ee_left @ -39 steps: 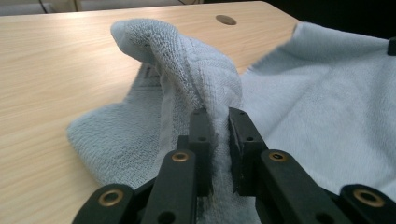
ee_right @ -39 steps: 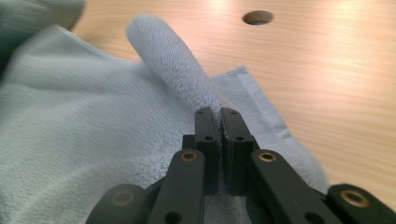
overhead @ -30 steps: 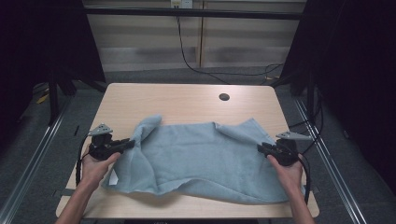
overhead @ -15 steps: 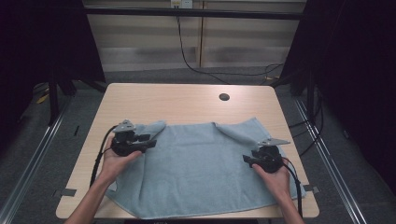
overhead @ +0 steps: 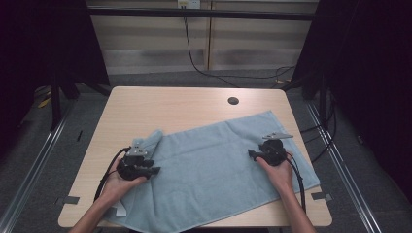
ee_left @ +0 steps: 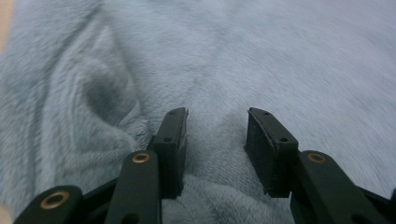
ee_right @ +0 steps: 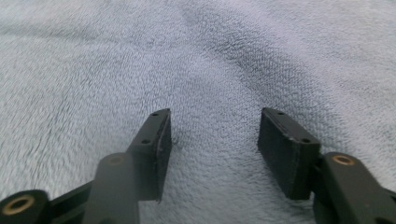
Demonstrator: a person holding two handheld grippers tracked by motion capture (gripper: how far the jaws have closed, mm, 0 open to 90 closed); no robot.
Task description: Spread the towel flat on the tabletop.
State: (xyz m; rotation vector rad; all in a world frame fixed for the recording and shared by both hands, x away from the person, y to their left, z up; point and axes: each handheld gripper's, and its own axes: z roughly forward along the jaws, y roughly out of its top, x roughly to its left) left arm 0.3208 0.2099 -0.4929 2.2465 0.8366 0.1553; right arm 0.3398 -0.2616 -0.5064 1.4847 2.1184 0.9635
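A light blue towel (overhead: 214, 165) lies spread on the wooden table (overhead: 170, 107), its near edge hanging over the front. My left gripper (overhead: 154, 171) rests low on the towel's left part, beside a folded-up corner (overhead: 150, 138). In the left gripper view the towel (ee_left: 280, 56) is under my left gripper (ee_left: 217, 114); its jaws have just been closing a little and stand apart, gripping nothing. My right gripper (overhead: 250, 154) sits on the towel's right part. The right gripper (ee_right: 215, 114) has just been opening its jaws over flat towel (ee_right: 140, 56), nothing pinched.
A round cable hole (overhead: 233, 101) lies at the table's far right. Bare tabletop stretches behind the towel. Metal frame rails (overhead: 340, 165) run along both sides of the table, and a black cable (overhead: 194, 53) hangs at the back.
Both hands have come inward and down onto the towel. The raised, bunched edges they held have been let go, and the towel now lies flatter. Both pairs of jaws stand wider.
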